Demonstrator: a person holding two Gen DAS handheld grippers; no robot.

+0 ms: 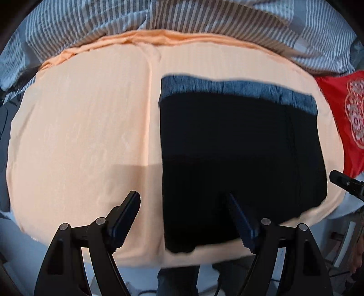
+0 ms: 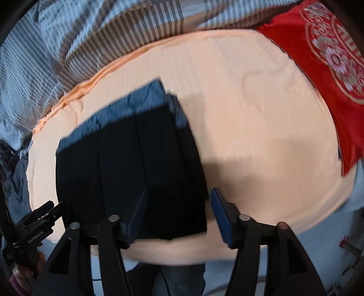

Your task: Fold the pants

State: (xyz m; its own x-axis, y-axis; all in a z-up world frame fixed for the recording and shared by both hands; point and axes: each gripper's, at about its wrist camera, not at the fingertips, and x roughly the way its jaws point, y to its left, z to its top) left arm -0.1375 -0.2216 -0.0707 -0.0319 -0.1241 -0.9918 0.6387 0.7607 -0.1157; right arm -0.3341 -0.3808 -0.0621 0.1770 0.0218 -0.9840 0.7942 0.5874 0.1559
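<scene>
Black pants (image 1: 238, 159) lie folded into a flat rectangle on a peach sheet (image 1: 86, 141), with a blue-grey waistband strip (image 1: 238, 91) along the far edge. My left gripper (image 1: 184, 198) is open and empty above the pants' near left edge. In the right wrist view the pants (image 2: 127, 177) lie left of centre. My right gripper (image 2: 179, 198) is open and empty above their near right corner. The right gripper's tip shows at the right edge of the left wrist view (image 1: 343, 179); the left gripper shows at lower left of the right wrist view (image 2: 38, 218).
A grey-and-white striped blanket (image 1: 182, 20) is bunched along the far side of the bed. A red cloth with a white pattern (image 2: 323, 68) lies at the right. The bed's near edge (image 1: 182, 261) drops off just below the pants, with the person's legs (image 1: 177, 282) in front.
</scene>
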